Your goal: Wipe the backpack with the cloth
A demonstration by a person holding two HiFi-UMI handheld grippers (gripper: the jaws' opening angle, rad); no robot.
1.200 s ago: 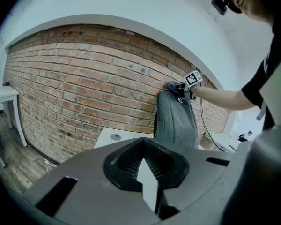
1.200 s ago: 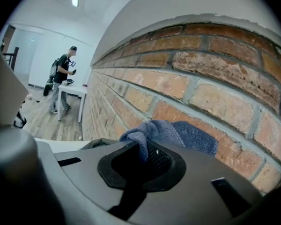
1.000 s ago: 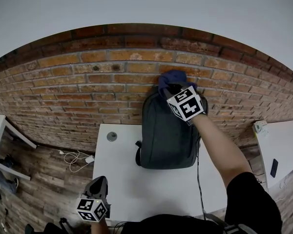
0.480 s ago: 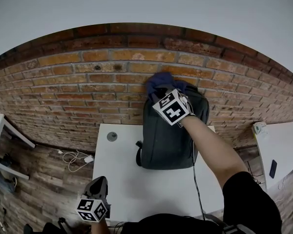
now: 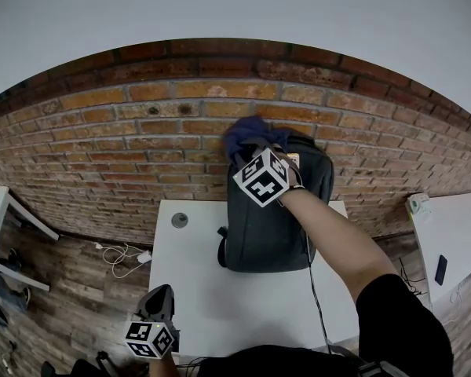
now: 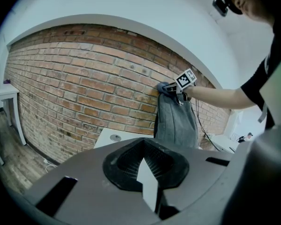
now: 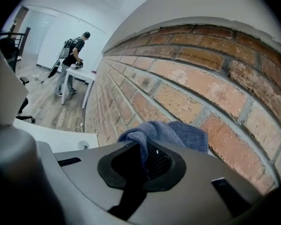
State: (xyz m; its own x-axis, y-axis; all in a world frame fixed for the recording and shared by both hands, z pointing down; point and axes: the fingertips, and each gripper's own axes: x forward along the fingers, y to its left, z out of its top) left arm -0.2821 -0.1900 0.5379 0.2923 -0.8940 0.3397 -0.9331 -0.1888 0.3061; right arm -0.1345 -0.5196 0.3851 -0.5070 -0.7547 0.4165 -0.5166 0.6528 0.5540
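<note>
1. Right tongs [image 5: 255, 149] are clamped on a blue cloth [image 5: 247, 130]. In the right gripper view a fold of it is pinched between the jaws, and the rest bunches out ahead of them.
2. The cloth sits at the top edge of the backpack [image 5: 267, 226], at the corner nearer the left tongs' side. The brick wall [image 5: 133, 132] rises directly beyond the right tongs, close against the cloth.
3. The backpack is dark grey and stands upright on the white surface [image 5: 196, 289], its back to the wall. Most of its body lies below the right tongs.
4. Left tongs [image 5: 158, 293] are held low at the near edge of the surface, well apart from the backpack. Their jaws are drawn together with nothing between them.
5. From the left tongs, the backpack stands ahead and a little toward the right tongs' side. The right tongs' marker cube shows at the top of the pack.
6. A round grey disc [image 5: 180, 220] is set in the surface, between the left tongs and the backpack, nearer the wall.
7. A thin dark cable [image 5: 312, 277] runs down beneath the right forearm, beside the backpack, and onto the surface.
</note>
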